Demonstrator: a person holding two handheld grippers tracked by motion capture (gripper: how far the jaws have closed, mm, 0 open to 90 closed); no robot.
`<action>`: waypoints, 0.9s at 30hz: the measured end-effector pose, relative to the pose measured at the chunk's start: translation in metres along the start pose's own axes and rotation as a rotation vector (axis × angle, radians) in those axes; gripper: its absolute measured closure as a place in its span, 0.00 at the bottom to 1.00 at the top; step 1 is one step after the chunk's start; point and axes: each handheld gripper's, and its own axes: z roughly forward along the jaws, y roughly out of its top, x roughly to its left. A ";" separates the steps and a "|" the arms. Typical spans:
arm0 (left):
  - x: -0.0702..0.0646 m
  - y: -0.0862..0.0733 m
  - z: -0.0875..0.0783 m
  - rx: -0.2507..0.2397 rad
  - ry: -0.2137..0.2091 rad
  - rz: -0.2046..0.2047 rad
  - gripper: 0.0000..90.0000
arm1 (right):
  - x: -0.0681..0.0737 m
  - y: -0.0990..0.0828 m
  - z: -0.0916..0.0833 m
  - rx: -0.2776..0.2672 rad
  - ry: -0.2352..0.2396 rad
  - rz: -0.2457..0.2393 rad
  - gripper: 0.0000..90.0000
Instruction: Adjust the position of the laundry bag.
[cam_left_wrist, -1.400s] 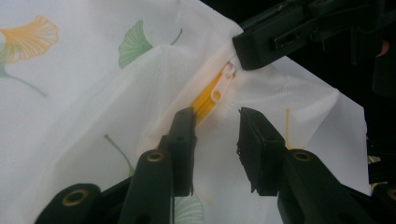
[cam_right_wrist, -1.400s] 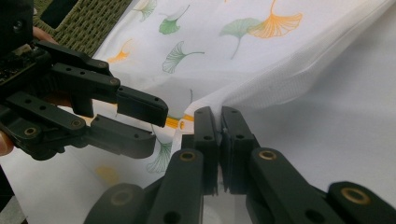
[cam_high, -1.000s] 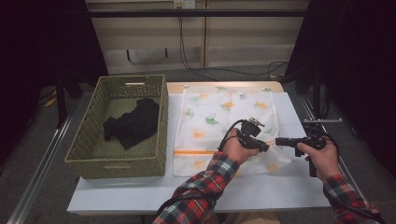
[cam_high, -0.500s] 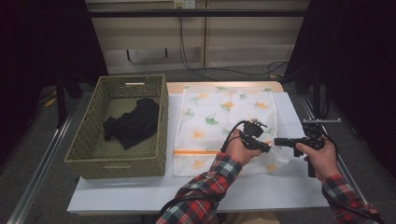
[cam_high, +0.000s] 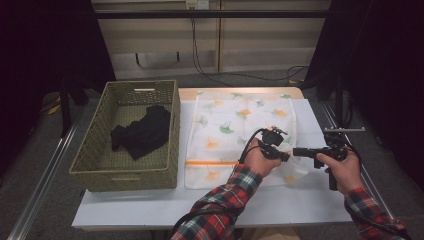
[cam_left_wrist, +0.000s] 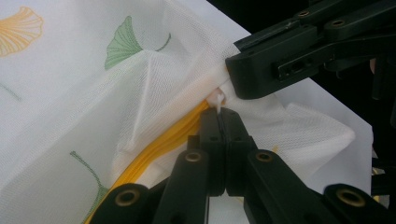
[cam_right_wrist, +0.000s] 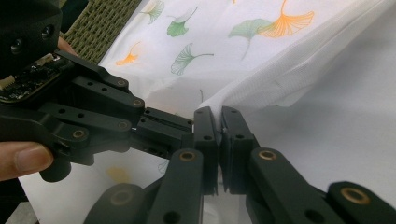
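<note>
Between black fingers (cam_left_wrist: 219, 122), white mesh bag (cam_left_wrist: 93, 93)

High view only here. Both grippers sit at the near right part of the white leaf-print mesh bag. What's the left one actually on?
Observer: Left gripper jaws have just been closing and are shut on the small white zipper pull of the yellow zipper.
Operator: And the right?
Observer: Right gripper jaws are shut on a fold of the white mesh bag, close beside that pull.
Operator: Fabric flat there?
Observer: No, the mesh is lifted and creased around the two grips.
</note>
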 end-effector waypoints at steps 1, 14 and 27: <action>0.000 0.000 0.000 0.001 0.002 -0.003 0.99 | 0.000 0.000 0.000 0.004 -0.002 -0.003 0.96; 0.000 0.001 -0.007 0.027 0.015 -0.056 1.00 | 0.002 0.000 0.000 0.005 -0.015 -0.004 0.96; 0.004 -0.002 -0.018 0.044 0.007 -0.107 1.00 | 0.000 -0.001 -0.004 0.003 -0.012 0.018 0.97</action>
